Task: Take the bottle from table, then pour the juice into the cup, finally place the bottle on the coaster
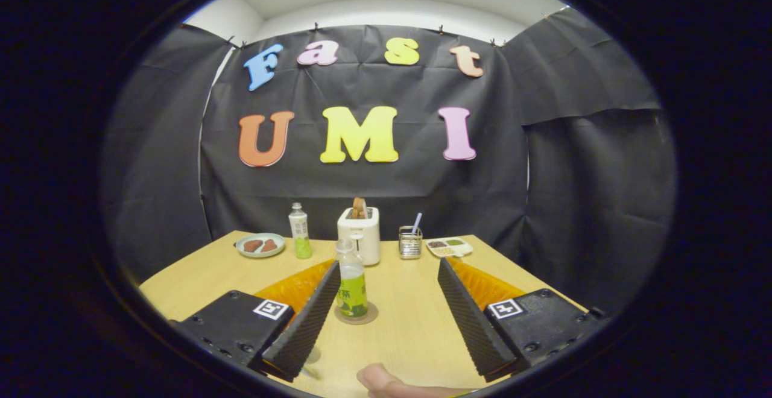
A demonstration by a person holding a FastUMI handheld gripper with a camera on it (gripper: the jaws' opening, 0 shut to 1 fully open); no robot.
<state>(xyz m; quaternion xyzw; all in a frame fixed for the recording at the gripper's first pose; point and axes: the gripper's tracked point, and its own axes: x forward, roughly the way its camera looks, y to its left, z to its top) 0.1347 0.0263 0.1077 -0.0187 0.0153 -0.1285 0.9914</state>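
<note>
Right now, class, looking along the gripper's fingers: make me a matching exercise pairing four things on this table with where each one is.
Things:
1. nearer bottle
2. toaster
3. round plate
4. gripper

Places:
A. open, fingers apart
B. on the coaster, beside one finger
C. far side, next to the farther bottle
D. beyond the nearer bottle, bread in its slot

Pairs: 1-B, 2-D, 3-C, 4-A

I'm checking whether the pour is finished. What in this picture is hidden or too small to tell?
- Cup: a glassy base below the left finger; the finger hides the rest and any juice.
- Bottle on the coaster, between the open gripper fingers: fill level too small to judge.
- Fingertip: cut off by the edge.
</note>
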